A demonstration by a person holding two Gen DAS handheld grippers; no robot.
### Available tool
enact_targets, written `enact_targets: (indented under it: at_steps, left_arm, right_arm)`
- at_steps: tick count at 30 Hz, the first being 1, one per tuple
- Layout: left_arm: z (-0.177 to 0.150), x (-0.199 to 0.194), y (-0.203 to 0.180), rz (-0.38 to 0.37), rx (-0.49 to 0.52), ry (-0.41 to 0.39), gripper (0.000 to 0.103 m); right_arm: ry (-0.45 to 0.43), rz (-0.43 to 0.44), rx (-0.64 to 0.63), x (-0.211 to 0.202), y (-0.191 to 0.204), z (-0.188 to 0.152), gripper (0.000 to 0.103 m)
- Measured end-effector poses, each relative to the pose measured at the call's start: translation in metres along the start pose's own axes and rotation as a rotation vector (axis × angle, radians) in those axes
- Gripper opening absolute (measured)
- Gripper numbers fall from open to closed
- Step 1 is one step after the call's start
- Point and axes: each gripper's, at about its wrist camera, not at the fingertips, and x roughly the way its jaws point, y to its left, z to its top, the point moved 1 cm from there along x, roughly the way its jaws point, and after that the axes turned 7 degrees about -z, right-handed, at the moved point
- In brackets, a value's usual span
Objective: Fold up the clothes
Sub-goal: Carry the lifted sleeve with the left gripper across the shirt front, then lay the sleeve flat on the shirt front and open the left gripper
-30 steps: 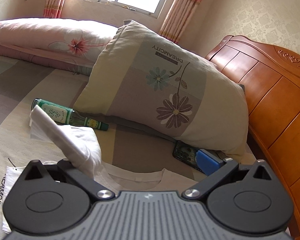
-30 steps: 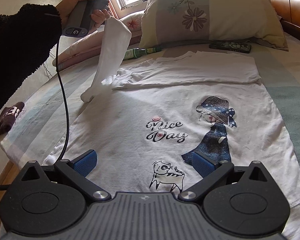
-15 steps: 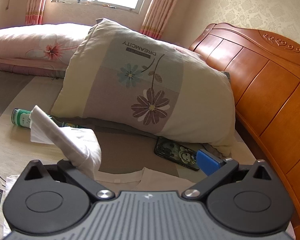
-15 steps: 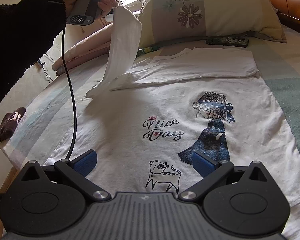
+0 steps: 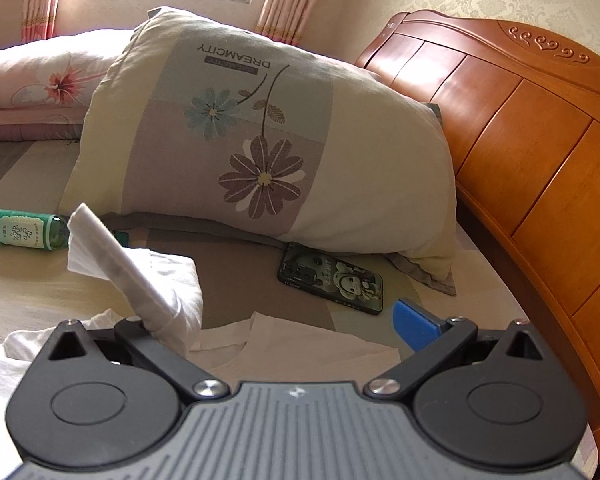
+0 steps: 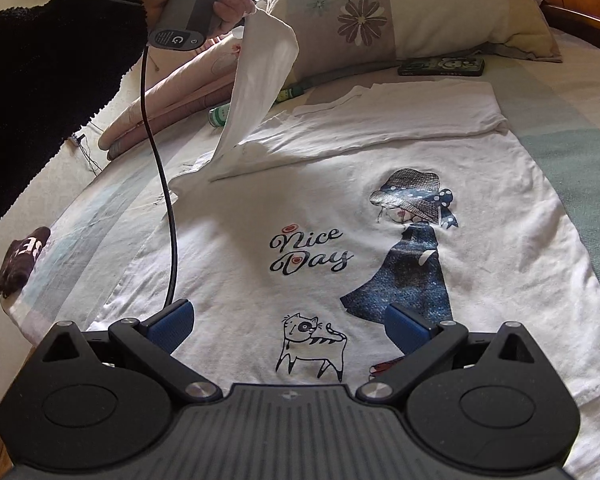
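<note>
**White T-shirt spread on the bed, one sleeve lifted**

While the white T-shirt (image 6: 380, 208) lies flat and print-side up across the striped bedsheet (image 6: 572, 152), its soft cotton sleeve (image 6: 260, 80) hangs in a limp, tapering fold from the left gripper (image 5: 288, 312), raised above the mattress. In the left wrist view the cloth drapes over the left-hand finger in a creased bundle (image 5: 156, 280), while the blue rubbery pad (image 5: 414, 322) of the other finger stands well apart from it; the jaws look spread, and whether the cloth is pinched or merely caught on the one finger cannot be told. A hand (image 6: 224, 4) in a fuzzy black sleeve (image 6: 52, 80) grips that tool's smooth grey handle, from which a glossy black cable (image 6: 160, 168) curves down.

The right gripper (image 6: 288, 324) hovers low over the shirt's hem with its jaws released, both blue pads apart and nothing between them. The opposite sleeve is already laid flat across the shirt's upper part.

A plump, flower-printed pillow (image 5: 260, 140) leans by the polished, carved wooden headboard (image 5: 520, 140). Just beside the pillow lie a phone (image 5: 332, 284) in a glossy cartoon case and a green glass bottle (image 5: 24, 230) on its side. A dark knitted item (image 6: 20, 260) sits near the mattress edge.
</note>
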Motion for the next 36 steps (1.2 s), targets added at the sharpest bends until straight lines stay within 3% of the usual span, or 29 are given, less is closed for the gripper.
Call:
enact_targets:
  at_steps: [14, 23, 27, 36]
  left_arm:
    - [-0.013, 0.031, -0.019, -0.033, 0.076, 0.052, 0.102]
    - [-0.053, 0.066, -0.032, -0.081, 0.209, 0.273, 0.102]
    - [-0.071, 0.071, -0.027, -0.042, 0.236, 0.291, 0.102]
    - [-0.083, 0.081, -0.021, -0.074, 0.186, 0.297, 0.102]
  right_arm:
    - [-0.018, 0.022, 0.004, 0.002, -0.006, -0.002, 0.103]
    - [-0.013, 0.004, 0.011, 0.005, -0.010, -0.003, 0.103]
    - [-0.004, 0.005, 0.013, 0.006, -0.010, -0.004, 0.103]
    - [0.003, 0.004, 0.022, 0.008, -0.013, -0.004, 0.103]
